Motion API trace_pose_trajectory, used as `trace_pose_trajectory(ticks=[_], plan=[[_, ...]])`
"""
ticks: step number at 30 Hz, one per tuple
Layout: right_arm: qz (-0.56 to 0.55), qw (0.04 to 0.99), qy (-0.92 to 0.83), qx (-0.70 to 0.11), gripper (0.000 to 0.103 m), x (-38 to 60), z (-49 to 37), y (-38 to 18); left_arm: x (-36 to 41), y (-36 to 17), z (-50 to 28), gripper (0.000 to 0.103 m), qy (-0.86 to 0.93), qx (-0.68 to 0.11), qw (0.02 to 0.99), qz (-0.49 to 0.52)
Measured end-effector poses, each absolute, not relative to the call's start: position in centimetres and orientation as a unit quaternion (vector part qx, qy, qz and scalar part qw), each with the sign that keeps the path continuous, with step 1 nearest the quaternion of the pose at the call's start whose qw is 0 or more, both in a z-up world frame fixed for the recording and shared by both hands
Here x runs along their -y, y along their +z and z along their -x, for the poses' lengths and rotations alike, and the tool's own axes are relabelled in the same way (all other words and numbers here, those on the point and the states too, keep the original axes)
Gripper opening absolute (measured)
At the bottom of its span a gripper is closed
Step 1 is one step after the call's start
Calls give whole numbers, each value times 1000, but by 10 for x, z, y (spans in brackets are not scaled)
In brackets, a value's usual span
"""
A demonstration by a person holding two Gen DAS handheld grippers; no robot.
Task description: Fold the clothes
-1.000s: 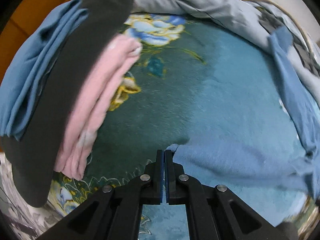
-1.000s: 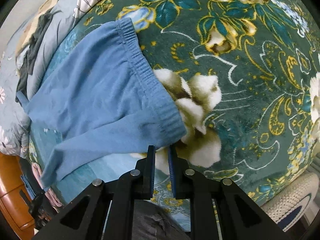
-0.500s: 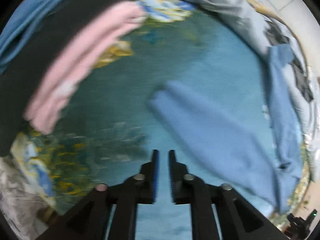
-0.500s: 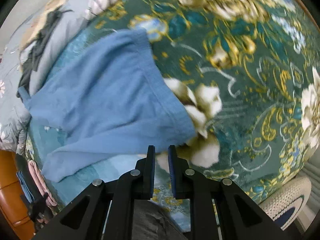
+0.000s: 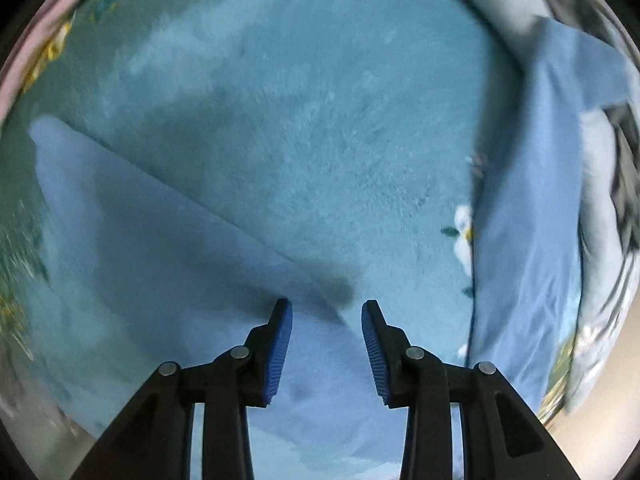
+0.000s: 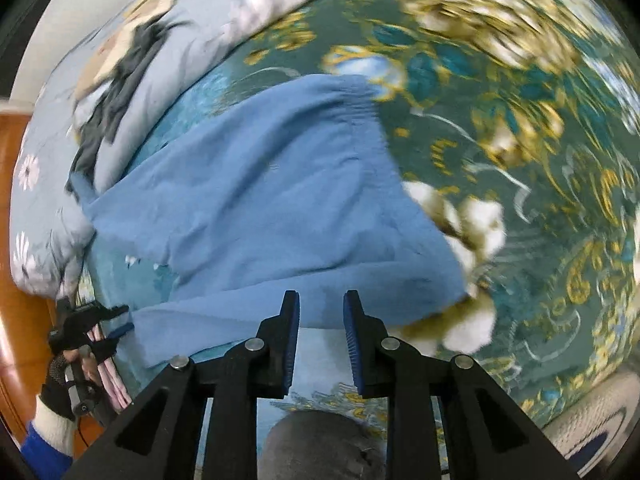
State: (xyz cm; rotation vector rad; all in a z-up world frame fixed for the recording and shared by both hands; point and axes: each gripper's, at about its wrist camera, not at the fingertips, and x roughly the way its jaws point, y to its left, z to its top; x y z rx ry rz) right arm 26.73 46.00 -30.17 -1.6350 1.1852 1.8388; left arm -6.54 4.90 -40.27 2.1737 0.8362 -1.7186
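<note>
A blue pair of trousers (image 6: 272, 208) lies spread on the teal flowered blanket (image 6: 520, 152). Its waistband (image 6: 384, 128) faces the blanket's far side. In the left wrist view one trouser leg (image 5: 168, 264) runs under my left gripper (image 5: 326, 308), and the other leg (image 5: 532, 216) lies along the right. My left gripper is open and empty just above the near leg. My right gripper (image 6: 321, 300) is open and empty over the trousers' near edge. My left gripper also shows in the right wrist view (image 6: 86, 320) at the far left.
A crumpled grey flowered quilt (image 6: 132, 68) lies along the blanket's far edge and shows in the left wrist view (image 5: 608, 184). Folded pink clothes (image 6: 112, 380) lie by my left hand. An orange wooden surface (image 6: 16, 320) borders the left. A white woven thing (image 6: 592, 444) sits lower right.
Both grippers let go of the trousers and opened. My left gripper swung right, away from the folded stack, over the trouser leg. My right gripper drew back over the near edge.
</note>
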Motion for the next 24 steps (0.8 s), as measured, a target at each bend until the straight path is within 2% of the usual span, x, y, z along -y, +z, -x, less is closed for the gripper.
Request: trace_pose_trajectory(ticks=[4, 6, 7, 8, 12, 17, 19, 20, 21, 24], plan=[[551, 234, 634, -490, 23, -474, -299, -314, -58, -404, 71, 36, -596, -255, 148, -747], [529, 245, 619, -526, 23, -479, -311, -320, -63, -402, 72, 24, -602, -232, 153, -748], [516, 250, 611, -546, 23, -482, -318, -324, -63, -401, 71, 10, -606, -223, 156, -748], [503, 256, 601, -565, 23, -483, -323, -328, -62, -400, 69, 4, -610, -217, 159, -745], [464, 276, 561, -627, 24, -481, -340, -350, -55, -390, 60, 3, -620, -250, 152, -728], [444, 300, 511, -672, 24, -471, -354, -371, -56, -344, 66, 2, -661, -282, 87, -690], [438, 307, 508, -675, 30, -466, -356, -373, -60, -316, 71, 2, -684, -290, 49, -667], [433, 308, 507, -678, 42, -465, -357, -374, -62, -302, 73, 2, -694, -297, 31, -655], [425, 308, 505, -685, 45, -463, -357, -375, -63, -289, 73, 2, -704, -301, 16, -643], [385, 307, 506, -708, 45, -461, -356, -374, -51, -258, 76, 2, -731, -303, -19, -611]])
